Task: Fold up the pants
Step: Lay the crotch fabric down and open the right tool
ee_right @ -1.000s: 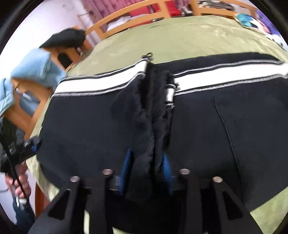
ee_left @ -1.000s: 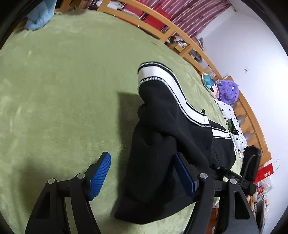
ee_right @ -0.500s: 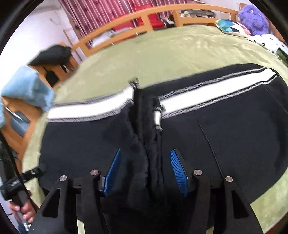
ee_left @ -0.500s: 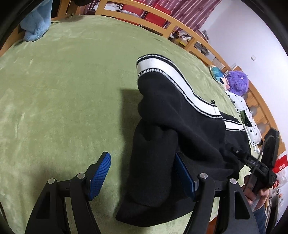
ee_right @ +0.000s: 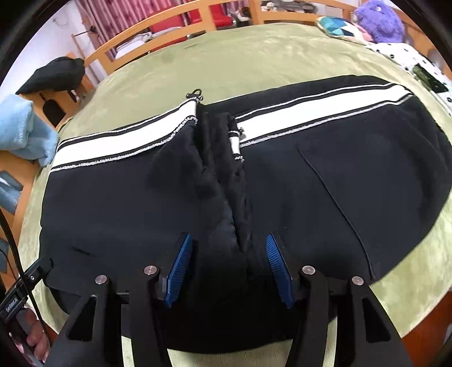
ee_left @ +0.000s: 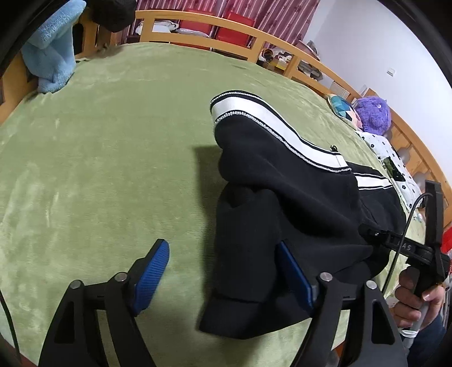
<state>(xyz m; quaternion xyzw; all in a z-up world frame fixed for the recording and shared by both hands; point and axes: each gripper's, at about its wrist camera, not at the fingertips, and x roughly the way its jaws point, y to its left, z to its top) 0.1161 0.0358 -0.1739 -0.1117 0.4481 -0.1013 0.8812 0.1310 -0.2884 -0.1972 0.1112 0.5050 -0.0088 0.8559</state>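
Black pants (ee_right: 325, 180) with a white side stripe (ee_right: 121, 141) lie folded on a green blanket (ee_right: 254, 56). A bunched ridge of cloth (ee_right: 226, 175) runs down their middle. My right gripper (ee_right: 228, 268) is open, its blue pads either side of the ridge's near end, not clamping it. In the left wrist view the pants (ee_left: 282, 203) lie to the right. My left gripper (ee_left: 223, 276) is open, with the pants' near corner lying over the right pad (ee_left: 293, 276) and the left pad (ee_left: 149, 276) over bare blanket.
A light blue towel (ee_left: 53, 56) and a dark garment (ee_right: 53, 74) hang on the wooden rail (ee_left: 197, 21) at the far left. A purple plush toy (ee_left: 373, 113), a patterned cushion (ee_right: 336, 26) and spotted cloth (ee_right: 406, 56) sit at the right.
My right gripper let go of the bunched ridge and opened, then drew back a little. My left gripper stayed open and shifted only slightly.
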